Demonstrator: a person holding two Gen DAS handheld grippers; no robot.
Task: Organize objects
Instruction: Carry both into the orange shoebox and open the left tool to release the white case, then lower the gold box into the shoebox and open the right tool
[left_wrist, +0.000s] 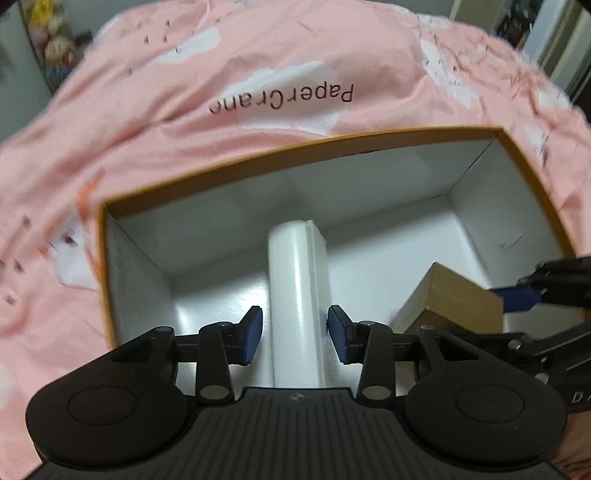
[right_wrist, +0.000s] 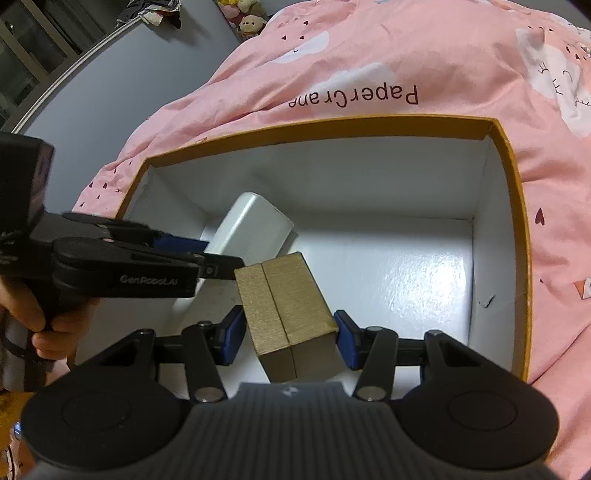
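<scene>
- The left gripper (left_wrist: 294, 334) straddles a glossy white rounded case (left_wrist: 297, 295), fingers apart with small gaps, low inside the orange-rimmed white cardboard box (left_wrist: 303, 147).
- The right gripper (right_wrist: 290, 338) brackets a brown cardboard carton (right_wrist: 286, 314), right pad touching, left just clear; whether it grips is uncertain.
- Set both flat on the floor, side by side, then withdraw straight back.

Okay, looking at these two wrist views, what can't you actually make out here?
- White pack, left wrist view: its near end is hidden behind the left gripper.
- Brown box, right wrist view: its underside is hidden, so whether it rests on the bin floor is unclear.
- Brown box, left wrist view: partly covered by the right gripper.
- Bedspread, left wrist view: blurred.
</scene>
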